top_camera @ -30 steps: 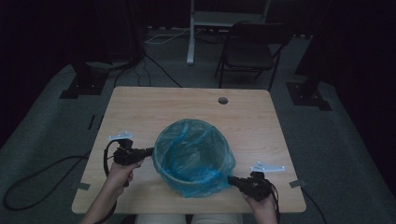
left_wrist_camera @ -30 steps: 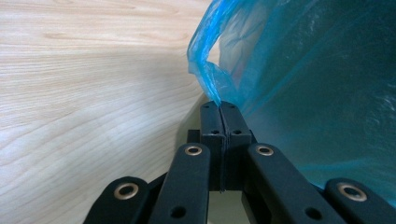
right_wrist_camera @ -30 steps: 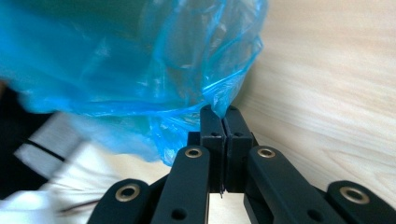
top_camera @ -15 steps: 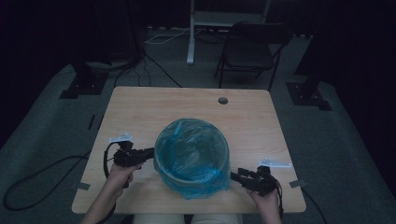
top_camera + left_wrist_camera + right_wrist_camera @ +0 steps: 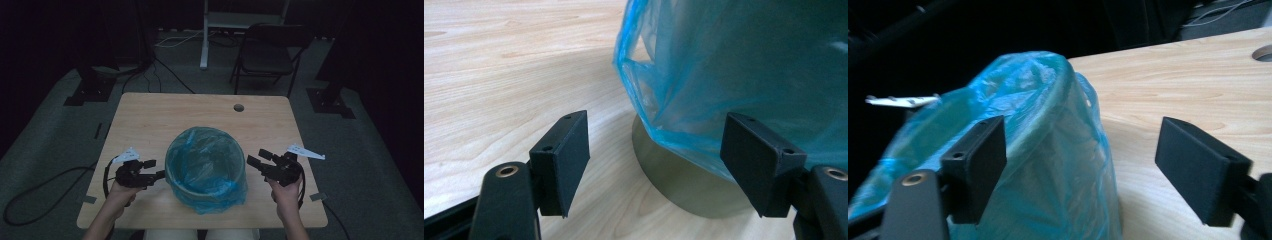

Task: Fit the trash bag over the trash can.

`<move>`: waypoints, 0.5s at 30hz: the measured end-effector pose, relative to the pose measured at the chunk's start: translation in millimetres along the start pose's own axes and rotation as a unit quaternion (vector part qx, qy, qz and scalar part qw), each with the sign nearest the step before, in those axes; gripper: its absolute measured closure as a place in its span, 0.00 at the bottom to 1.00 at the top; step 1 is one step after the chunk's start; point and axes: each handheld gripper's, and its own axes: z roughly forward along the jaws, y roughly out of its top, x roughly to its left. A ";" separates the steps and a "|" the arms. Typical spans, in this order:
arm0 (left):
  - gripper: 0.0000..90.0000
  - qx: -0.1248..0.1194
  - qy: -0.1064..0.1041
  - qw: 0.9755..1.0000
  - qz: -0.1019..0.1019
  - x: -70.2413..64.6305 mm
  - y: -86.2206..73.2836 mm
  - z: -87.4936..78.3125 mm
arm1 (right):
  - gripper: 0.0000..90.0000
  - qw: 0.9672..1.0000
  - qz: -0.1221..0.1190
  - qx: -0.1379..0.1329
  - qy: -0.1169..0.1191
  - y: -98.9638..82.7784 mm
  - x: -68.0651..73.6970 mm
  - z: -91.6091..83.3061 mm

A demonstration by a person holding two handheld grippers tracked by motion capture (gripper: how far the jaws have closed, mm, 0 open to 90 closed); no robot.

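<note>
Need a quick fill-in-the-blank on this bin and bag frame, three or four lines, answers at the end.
1. The bin is lined with a ____ plastic bag.
2. The bin stands on a ____ table.
3. The jaws of the left gripper and the right gripper are both ____.
4. Behind the table stands a folding ____.

Missing words: blue; wooden; open; chair

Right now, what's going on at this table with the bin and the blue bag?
A person is fitting a blue bag into a round bin on the wooden table, a gripper in each hand. The bag already lines the bin and folds over its rim. Both grippers have just been opening: the left gripper sits beside the bin's lower side, the right gripper near the rim, neither pressing on the bag.
</note>
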 end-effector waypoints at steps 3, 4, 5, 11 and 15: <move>0.32 -0.003 -0.013 1.000 0.009 -6.4 5.7 8.7 | 0.37 0.998 0.000 0.023 -0.059 -1.8 -5.7 8.1; 0.32 0.000 -0.019 1.000 0.011 -7.7 7.7 11.2 | 0.36 0.998 0.017 0.033 -0.046 -3.5 -9.7 10.0; 0.32 0.002 -0.021 1.000 0.013 -9.5 9.3 13.6 | 0.33 0.998 0.027 0.044 -0.034 -5.5 -12.2 12.1; 0.32 0.006 -0.027 0.999 0.018 -15.3 18.9 27.0 | 0.25 0.997 0.020 0.069 -0.027 -11.2 -19.3 8.7; 0.32 0.010 -0.032 0.999 0.015 -17.3 25.6 38.8 | 0.26 0.997 0.028 0.067 -0.036 -6.4 -28.2 3.4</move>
